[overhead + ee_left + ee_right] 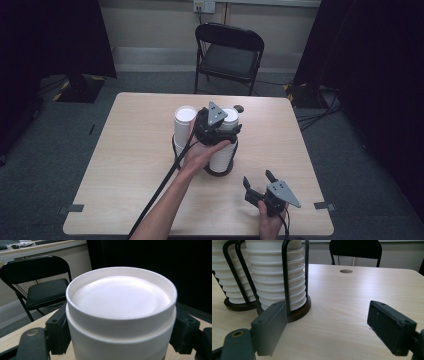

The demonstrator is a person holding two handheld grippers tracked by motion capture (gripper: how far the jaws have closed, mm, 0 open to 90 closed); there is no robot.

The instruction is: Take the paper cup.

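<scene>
Two stacks of white paper cups stand upside down in black wire holders at the middle of the table (125,165). My left gripper (227,125) comes in from the left at the top of the right stack (222,159). It is shut on the top cup (230,115). In the left gripper view this top cup (120,297) sits between the jaws of the left gripper (120,335), which press on both its sides. The left stack (184,116) stands free beside it. My right gripper (258,178) rests near the front right of the table, open with nothing between its fingers (269,327).
The right stack's holder base (299,311) and wire posts stand just left of the right gripper (329,327), with the left stack (229,277) behind. A round hole (346,271) marks the far side of the table. A black folding chair (229,50) stands beyond the far edge.
</scene>
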